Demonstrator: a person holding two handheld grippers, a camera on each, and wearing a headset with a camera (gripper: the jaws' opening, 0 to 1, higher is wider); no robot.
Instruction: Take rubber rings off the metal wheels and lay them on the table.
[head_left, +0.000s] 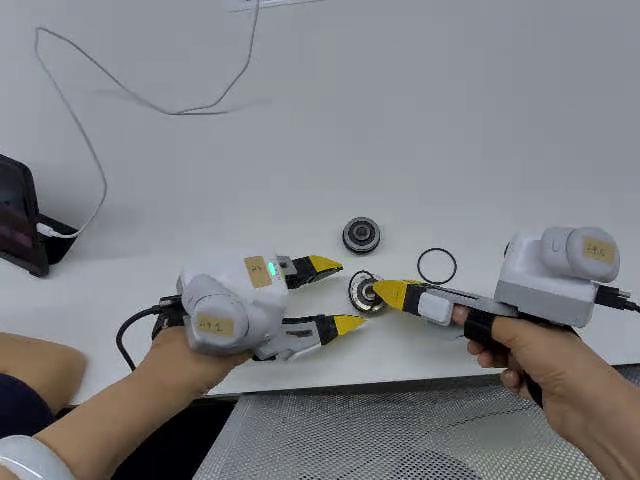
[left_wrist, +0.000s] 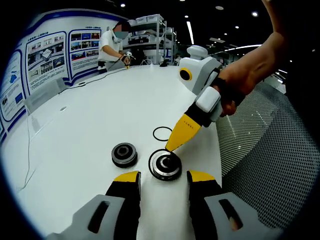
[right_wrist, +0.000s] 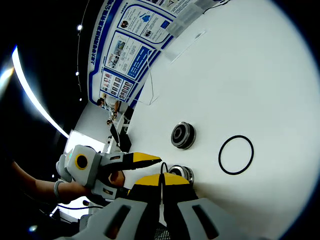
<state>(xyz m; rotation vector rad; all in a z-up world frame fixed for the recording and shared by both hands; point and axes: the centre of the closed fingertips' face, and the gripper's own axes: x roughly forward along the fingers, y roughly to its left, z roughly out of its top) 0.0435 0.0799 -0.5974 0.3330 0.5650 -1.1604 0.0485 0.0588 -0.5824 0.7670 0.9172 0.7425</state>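
Right gripper (left_wrist: 173, 144) touches wheel ring (left_wrist: 150, 161); left gripper (left_wrist: 164, 176) (jaws apart) near.

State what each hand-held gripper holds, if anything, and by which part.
The right hand-held gripper pinches the rubber ring at one spot on its loop, beside the metal wheel. The left hand-held gripper is open, holding nothing.

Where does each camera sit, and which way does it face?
Head view: on the headset, looking down at the table; hands hold left gripper and right gripper.
Left gripper view: on the left gripper, facing the near wheel past its open jaws.
Right gripper view: on the right gripper, facing that wheel past its shut jaws.
Shared: far wheel, loose ring; gripper views catch each other's gripper.
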